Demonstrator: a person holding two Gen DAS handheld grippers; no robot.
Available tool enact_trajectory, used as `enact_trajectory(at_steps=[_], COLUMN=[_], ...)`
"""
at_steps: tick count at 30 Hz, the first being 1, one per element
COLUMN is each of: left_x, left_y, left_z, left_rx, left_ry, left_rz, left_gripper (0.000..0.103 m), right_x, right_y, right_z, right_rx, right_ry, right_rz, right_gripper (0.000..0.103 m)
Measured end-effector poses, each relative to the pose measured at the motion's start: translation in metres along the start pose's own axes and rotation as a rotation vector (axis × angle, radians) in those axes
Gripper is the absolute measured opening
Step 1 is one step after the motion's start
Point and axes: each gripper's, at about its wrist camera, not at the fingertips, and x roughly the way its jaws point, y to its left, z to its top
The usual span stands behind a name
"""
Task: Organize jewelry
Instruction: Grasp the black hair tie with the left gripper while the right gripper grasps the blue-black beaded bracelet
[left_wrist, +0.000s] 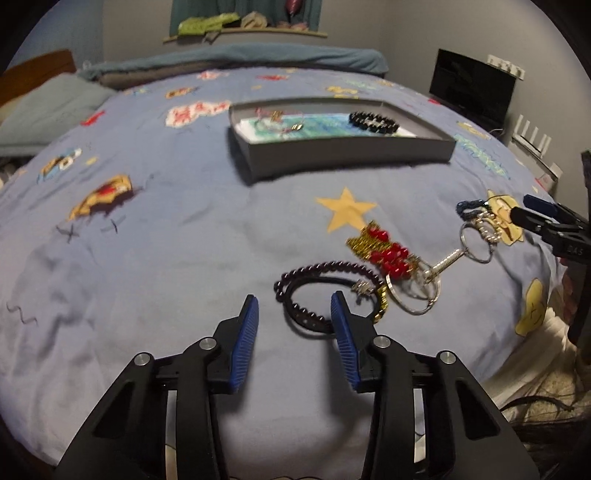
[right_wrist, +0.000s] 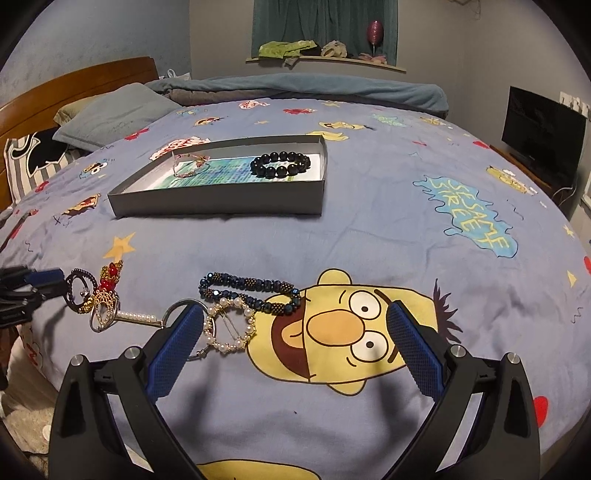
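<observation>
A grey tray (left_wrist: 354, 155) (right_wrist: 221, 205) lies on the bed and holds a black bead bracelet (left_wrist: 373, 122) (right_wrist: 280, 164) and a thin pink bracelet (right_wrist: 188, 164). My left gripper (left_wrist: 294, 304) is open, its jaws either side of a dark bead bracelet (left_wrist: 325, 291) (right_wrist: 79, 291) on the bedspread. A red and gold piece (left_wrist: 384, 251) and a silver keyring (left_wrist: 443, 262) lie beside it. My right gripper (right_wrist: 295, 312) is open wide, close behind a blue bead bracelet (right_wrist: 255, 291) and a pearl ring brooch (right_wrist: 231, 326).
The bedspread (right_wrist: 369, 221) is blue with cartoon prints. Pillows (right_wrist: 110, 114) and a headboard are at the far left, a folded blanket (right_wrist: 295, 86) at the back, a dark screen (right_wrist: 543, 140) at the right. The bed edge drops off near the jewelry.
</observation>
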Motion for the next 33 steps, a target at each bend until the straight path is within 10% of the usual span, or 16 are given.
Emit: enact_trajectory(at_steps=[12, 18, 28, 33], left_x=[0.002, -0.012, -0.015, -0.012], left_y=[-0.003, 0.0, -0.001, -0.003], left_z=[-0.001, 0.005, 0.013, 0.012], left_rx=[0.023, 0.034, 0.037, 0.036], left_ry=[0.004, -0.059, -0.086, -0.082], left_rz=[0.022, 0.059, 0.06, 0.057], left_gripper=[0.005, 0.004, 0.004, 0.004], right_x=[0.011, 0.01, 0.036, 0.048], right_y=[-0.005, -0.015, -0.014, -0.01], right_z=[-0.004, -0.005, 0.006, 0.008], right_rx=[0.01, 0.046, 0.066, 0.064], right_ry=[0.023, 0.006, 0.066, 0.116], right_rz=[-0.018, -0.013, 0.025, 0.053], right_gripper=[0.098, 0.098, 0.033, 0.031])
